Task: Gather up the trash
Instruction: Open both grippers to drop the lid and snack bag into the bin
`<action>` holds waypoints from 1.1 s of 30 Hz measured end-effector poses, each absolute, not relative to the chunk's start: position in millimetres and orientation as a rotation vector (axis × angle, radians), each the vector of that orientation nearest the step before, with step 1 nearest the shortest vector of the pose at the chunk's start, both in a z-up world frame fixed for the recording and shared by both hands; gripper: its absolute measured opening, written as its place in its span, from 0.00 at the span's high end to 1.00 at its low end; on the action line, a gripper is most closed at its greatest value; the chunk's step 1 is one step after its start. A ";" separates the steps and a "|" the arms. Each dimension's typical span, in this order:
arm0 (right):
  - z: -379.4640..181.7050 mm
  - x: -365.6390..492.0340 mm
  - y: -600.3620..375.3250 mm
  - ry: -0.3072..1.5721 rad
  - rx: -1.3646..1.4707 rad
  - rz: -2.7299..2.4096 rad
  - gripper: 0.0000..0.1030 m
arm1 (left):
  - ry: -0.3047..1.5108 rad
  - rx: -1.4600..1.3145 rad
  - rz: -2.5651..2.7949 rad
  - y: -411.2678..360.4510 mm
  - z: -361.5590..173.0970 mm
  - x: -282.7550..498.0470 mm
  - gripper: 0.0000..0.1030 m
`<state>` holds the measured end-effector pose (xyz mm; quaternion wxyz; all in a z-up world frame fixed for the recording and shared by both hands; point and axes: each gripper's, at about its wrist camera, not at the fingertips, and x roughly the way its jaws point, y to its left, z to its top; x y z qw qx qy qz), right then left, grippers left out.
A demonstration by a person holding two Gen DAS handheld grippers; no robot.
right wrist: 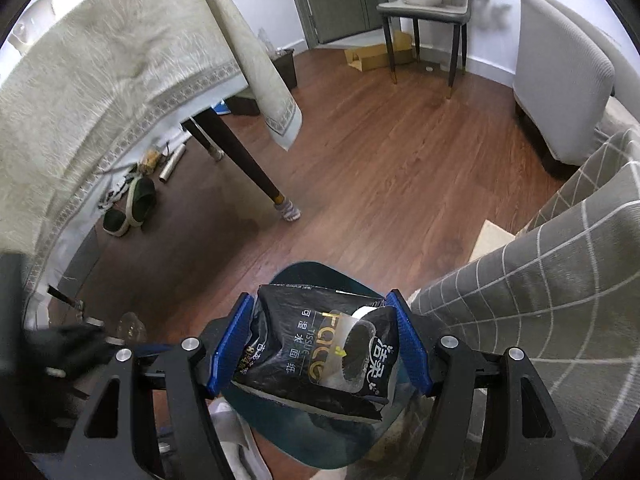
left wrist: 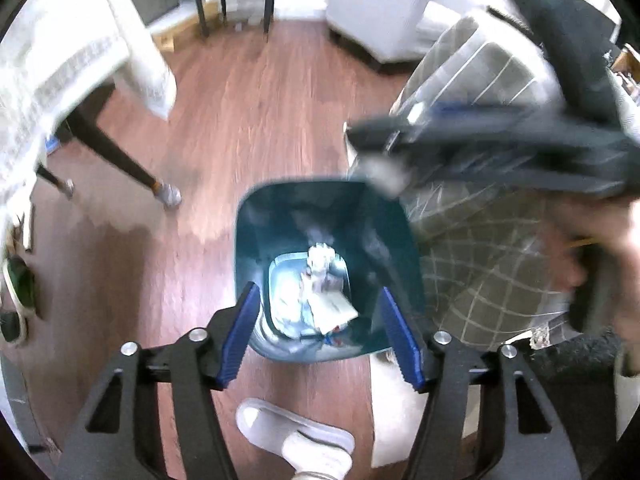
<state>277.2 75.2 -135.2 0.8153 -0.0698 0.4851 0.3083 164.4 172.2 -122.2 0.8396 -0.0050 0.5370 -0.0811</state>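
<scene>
My right gripper point(right wrist: 322, 344) is clamped on a black tissue packet point(right wrist: 320, 354), blue pads pressing both its sides, held directly over the teal trash bin point(right wrist: 304, 276); my left gripper point(left wrist: 322, 332) hangs wide apart above that bin point(left wrist: 400, 232), gripping nothing, crumpled paper trash point(left wrist: 324, 284) lying at its bottom; a grey checked cushion point(right wrist: 540, 280) crowds the bin's right side, a table leg point(right wrist: 240, 156) stands beyond.
</scene>
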 end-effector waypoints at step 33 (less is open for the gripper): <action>-266.0 241.9 113.2 1.230 -0.409 0.610 0.21 | 0.732 -0.128 -0.162 177.3 18.6 160.3 0.62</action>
